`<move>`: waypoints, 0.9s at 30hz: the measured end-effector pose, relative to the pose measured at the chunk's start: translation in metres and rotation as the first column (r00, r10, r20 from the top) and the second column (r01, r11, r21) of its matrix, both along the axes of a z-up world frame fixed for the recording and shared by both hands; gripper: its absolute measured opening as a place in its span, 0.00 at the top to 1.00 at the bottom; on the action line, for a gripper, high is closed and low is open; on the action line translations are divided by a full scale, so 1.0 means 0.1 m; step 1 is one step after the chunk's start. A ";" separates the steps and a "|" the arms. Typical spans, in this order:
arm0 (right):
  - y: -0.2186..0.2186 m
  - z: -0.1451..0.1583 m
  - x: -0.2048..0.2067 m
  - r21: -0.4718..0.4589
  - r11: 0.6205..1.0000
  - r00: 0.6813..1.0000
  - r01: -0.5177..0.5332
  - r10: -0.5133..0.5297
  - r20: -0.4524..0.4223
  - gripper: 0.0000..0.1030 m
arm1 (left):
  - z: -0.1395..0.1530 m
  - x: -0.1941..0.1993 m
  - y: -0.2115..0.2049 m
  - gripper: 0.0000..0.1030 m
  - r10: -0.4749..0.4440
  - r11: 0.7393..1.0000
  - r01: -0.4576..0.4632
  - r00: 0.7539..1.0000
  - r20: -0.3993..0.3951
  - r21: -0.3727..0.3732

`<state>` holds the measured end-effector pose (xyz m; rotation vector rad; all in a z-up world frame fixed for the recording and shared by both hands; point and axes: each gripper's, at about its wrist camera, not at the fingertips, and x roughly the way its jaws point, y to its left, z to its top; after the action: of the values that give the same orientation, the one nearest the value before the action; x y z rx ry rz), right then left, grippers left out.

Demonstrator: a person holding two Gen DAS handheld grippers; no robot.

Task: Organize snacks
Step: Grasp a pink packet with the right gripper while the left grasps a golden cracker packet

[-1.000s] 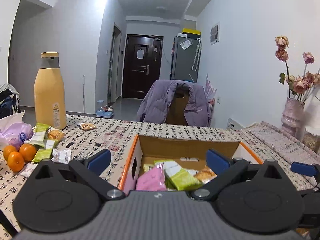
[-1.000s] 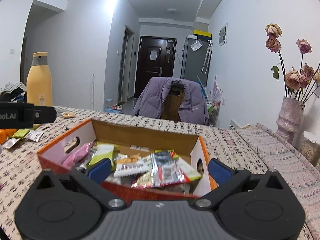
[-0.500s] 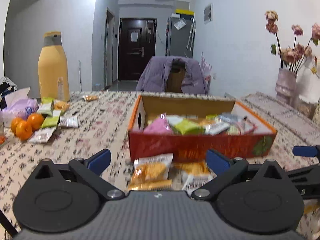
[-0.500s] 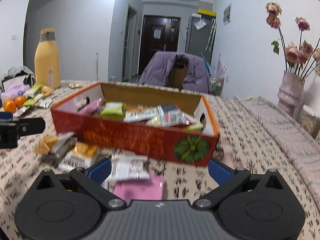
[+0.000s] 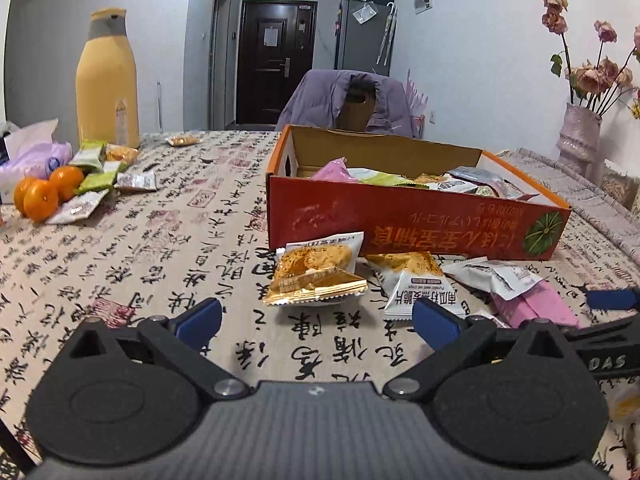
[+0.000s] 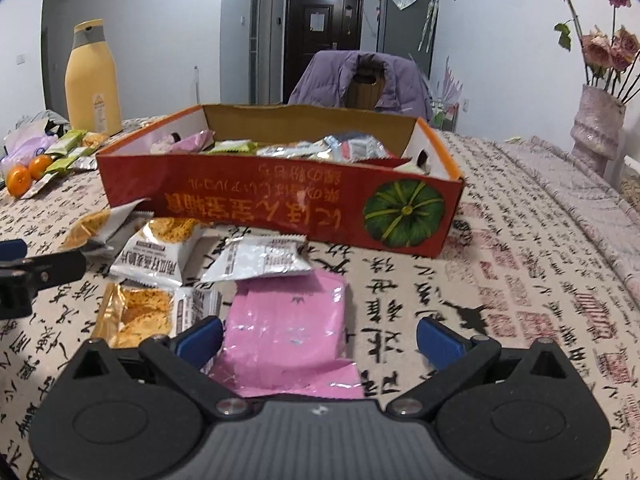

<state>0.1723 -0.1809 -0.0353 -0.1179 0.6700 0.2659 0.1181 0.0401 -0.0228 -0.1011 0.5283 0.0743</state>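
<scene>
An open red cardboard box (image 5: 416,222) (image 6: 280,204) with several snack packets inside stands on the table. Loose packets lie in front of it: a golden cracker packet (image 5: 316,272), a white packet (image 5: 420,284) (image 6: 160,252), a silver packet (image 6: 260,260) and a pink packet (image 6: 292,328) (image 5: 532,304). My left gripper (image 5: 316,320) is open and empty, low over the table just short of the golden packet. My right gripper (image 6: 320,334) is open, its jaws on either side of the pink packet's near end.
A tall yellow bottle (image 5: 107,80) stands at the back left, with oranges (image 5: 42,196), green packets (image 5: 98,172) and a tissue pack (image 5: 32,156) nearby. A vase of dried roses (image 6: 596,128) stands at the right. A chair with a purple jacket (image 5: 352,100) is behind the table.
Both grippers have pulled back from above the box and dropped low toward the table. The loose packets in front of the box have come into view. Both stay open.
</scene>
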 end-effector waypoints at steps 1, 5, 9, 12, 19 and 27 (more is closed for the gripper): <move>0.02 -0.02 0.02 -0.003 1.000 1.000 0.004 -0.004 -0.009 0.00 | 0.00 0.00 0.01 0.00 0.001 1.000 -0.001 1.000 0.003 -0.006; -0.01 -0.06 0.11 0.036 0.999 0.998 0.035 -0.033 -0.046 0.00 | -0.02 0.00 0.04 0.00 -0.007 0.999 0.007 1.000 -0.003 -0.036; 0.00 -0.06 0.13 0.034 0.998 0.998 0.054 -0.052 -0.044 0.00 | -0.02 0.00 0.06 0.00 -0.012 0.999 0.012 1.000 -0.008 -0.053; 0.00 -0.06 0.16 0.029 0.998 0.998 0.050 -0.049 -0.051 0.00 | -0.03 0.00 0.05 0.00 -0.016 0.999 0.015 1.000 -0.015 -0.052; 0.02 0.00 0.18 0.029 1.000 0.997 -0.002 0.004 -0.076 0.11 | -0.03 0.00 0.07 0.00 -0.017 0.998 0.016 1.000 -0.016 -0.062; 0.03 0.03 0.00 0.040 0.999 0.999 -0.035 0.036 -0.032 0.41 | -0.04 0.00 0.06 0.00 -0.014 0.998 0.012 1.000 -0.018 -0.061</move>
<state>0.1727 -0.1778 -0.0321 -0.0886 0.6950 0.3157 0.1178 0.0459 -0.0264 -0.1569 0.5499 0.0464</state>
